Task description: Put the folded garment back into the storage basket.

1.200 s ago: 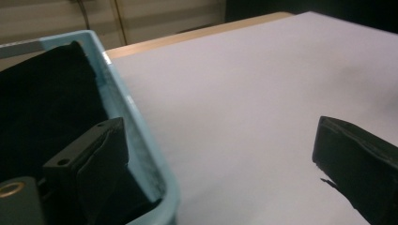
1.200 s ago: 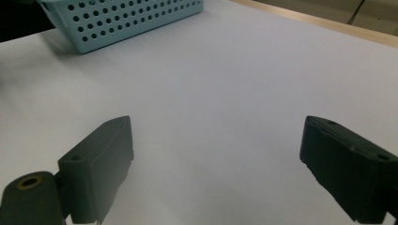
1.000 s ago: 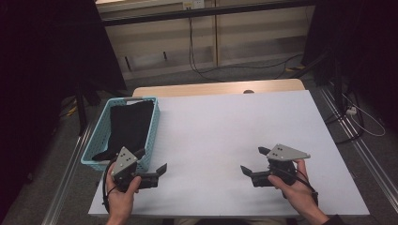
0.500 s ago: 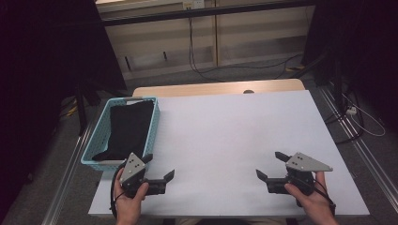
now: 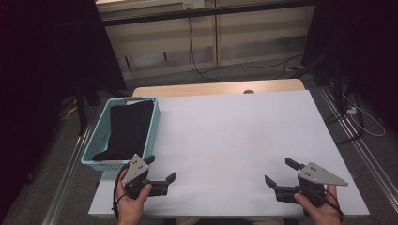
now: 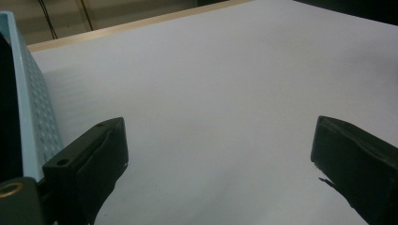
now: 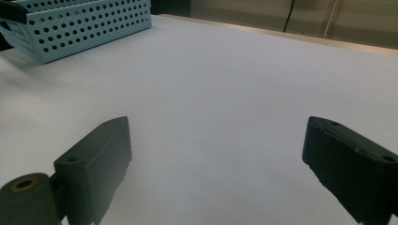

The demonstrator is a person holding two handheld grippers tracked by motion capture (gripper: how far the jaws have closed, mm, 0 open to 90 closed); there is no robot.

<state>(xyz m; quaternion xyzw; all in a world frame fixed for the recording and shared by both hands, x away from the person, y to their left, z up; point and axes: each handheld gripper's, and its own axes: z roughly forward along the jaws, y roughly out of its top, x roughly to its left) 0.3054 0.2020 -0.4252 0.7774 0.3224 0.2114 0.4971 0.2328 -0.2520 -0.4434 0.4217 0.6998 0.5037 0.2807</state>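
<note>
High view: we hold both grippers point(image 5: 162, 169) point(image 5: 281, 172) apart, empty, low in frame; reach left gripper into basket point(image 5: 101, 136) for cloth point(image 5: 129, 126).

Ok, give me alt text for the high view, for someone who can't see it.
Two hands hold open two-jaw grippers, the left gripper and the right gripper, low over the near edge of a white table. At the table's left edge sits a light blue perforated basket holding folded black cloth.
</note>
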